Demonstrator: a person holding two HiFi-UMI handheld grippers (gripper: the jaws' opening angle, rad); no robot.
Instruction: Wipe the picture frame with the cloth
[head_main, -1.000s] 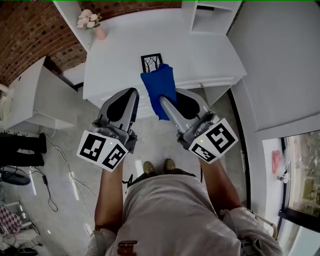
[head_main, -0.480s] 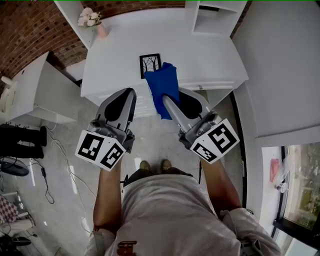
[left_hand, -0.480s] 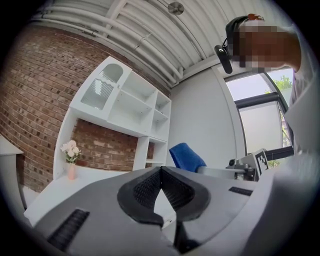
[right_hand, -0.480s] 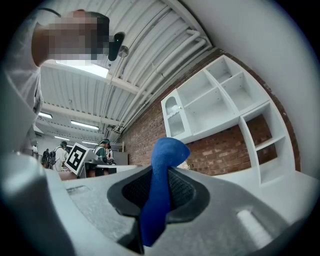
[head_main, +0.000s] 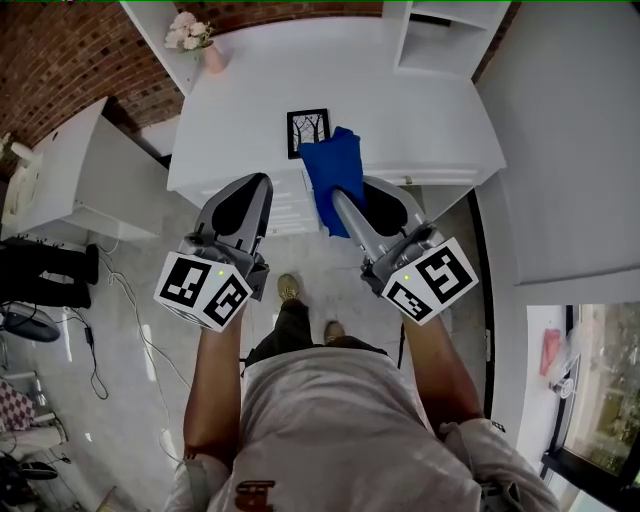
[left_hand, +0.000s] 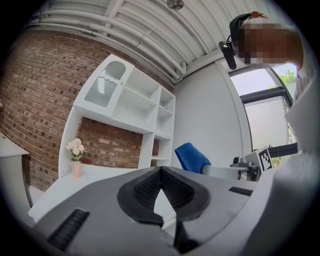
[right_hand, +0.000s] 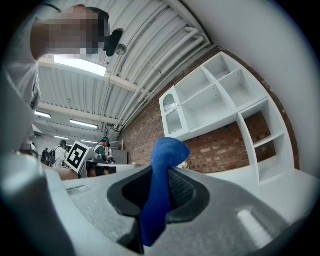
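Hanging clenched and empty short of the desk edge, the left gripper (head_main: 263, 181) steadies nothing. The small picture frame (head_main: 308, 132) near the front of the white desk (head_main: 420, 110) may therefore slide or tip once the blue cloth (head_main: 328, 165), pinched in the right gripper (head_main: 338, 197) and seen just beside the frame's right edge, presses on it. Otherwise the desk carries only a vase of flowers (head_main: 200, 42) at its back left corner, with a brick wall (head_main: 60, 60) behind and white shelving (head_main: 435, 35) at the right.

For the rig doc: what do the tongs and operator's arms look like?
The left tongs and right tongs are grey rounded shells with black ribbed pads; each carries a white cube with black square markers. Operator wears a pale short-sleeved T-shirt.
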